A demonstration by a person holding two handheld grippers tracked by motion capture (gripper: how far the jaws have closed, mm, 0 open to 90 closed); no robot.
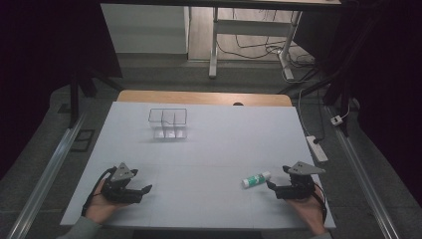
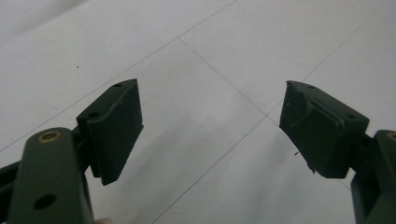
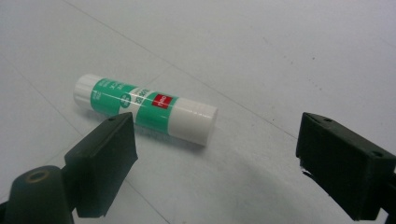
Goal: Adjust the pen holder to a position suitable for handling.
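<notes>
A white and green glue stick [image 1: 256, 179] lies flat on the white table top [image 1: 209, 154] at the near right. In the right gripper view the glue stick [image 3: 144, 108] rests just beyond the jaws, toward the left one, touching neither. My right gripper [image 1: 272, 186] stands open just right of the stick, low over the table. My right gripper [image 3: 212, 163] holds nothing. At the near left my left gripper [image 1: 144, 189] is open and empty. My left gripper [image 2: 210, 126] has bare table between its jaws.
A clear plastic organiser box [image 1: 167, 123] with compartments stands at the back left of the table. The wooden table edge [image 1: 204, 97] runs behind it. Desk legs and cables [image 1: 278, 50] are on the floor beyond.
</notes>
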